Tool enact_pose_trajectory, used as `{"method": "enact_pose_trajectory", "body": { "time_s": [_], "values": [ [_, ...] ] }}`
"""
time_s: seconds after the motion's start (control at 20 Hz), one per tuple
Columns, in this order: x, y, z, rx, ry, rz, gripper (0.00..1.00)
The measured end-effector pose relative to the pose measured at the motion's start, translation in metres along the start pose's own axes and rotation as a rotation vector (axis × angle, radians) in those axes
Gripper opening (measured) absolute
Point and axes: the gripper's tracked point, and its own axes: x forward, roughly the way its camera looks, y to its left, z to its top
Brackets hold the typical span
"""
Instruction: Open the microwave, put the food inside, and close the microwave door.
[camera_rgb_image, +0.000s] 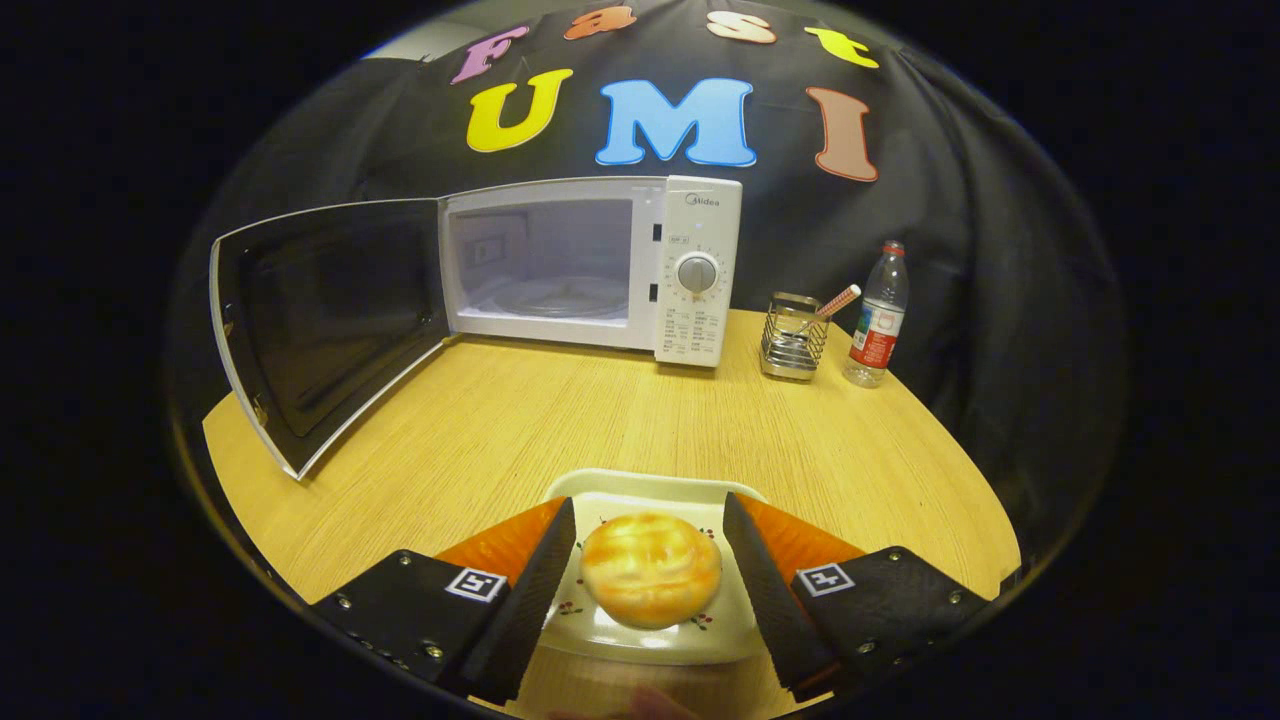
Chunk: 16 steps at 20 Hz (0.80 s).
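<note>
A white microwave (690, 270) stands at the back of the wooden table (560, 420). Its door (320, 320) is swung wide open to the left, and the cavity (545, 265) with its glass turntable shows. A round golden bun (650, 568) lies on a white square plate (640, 488) at the table's near edge. My gripper (650, 530) is open, with one finger on each side of the bun and a gap on both sides. The fingers (530, 590) overlap the plate's side rims; I cannot tell whether they touch it.
Right of the microwave stands a wire holder (793, 340) with a striped stick in it, and beside that a plastic water bottle (878, 315). Bare tabletop lies between the plate and the microwave. The open door reaches forward over the table's left side.
</note>
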Motion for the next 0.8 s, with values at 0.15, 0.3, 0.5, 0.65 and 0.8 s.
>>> {"method": "enact_pose_trajectory", "body": {
  "time_s": [0.15,0.3,0.5,0.65,0.8],
  "values": [
    [0.003,0.001,-0.011,0.030,0.054,0.010,0.90],
    [0.005,-0.001,-0.017,0.059,0.080,0.006,0.90],
    [0.008,0.000,-0.033,0.070,0.134,0.000,0.89],
    [0.010,0.002,-0.035,0.055,0.137,0.003,0.90],
    [0.011,0.002,-0.032,0.048,0.110,0.003,0.79]
  ]
}}
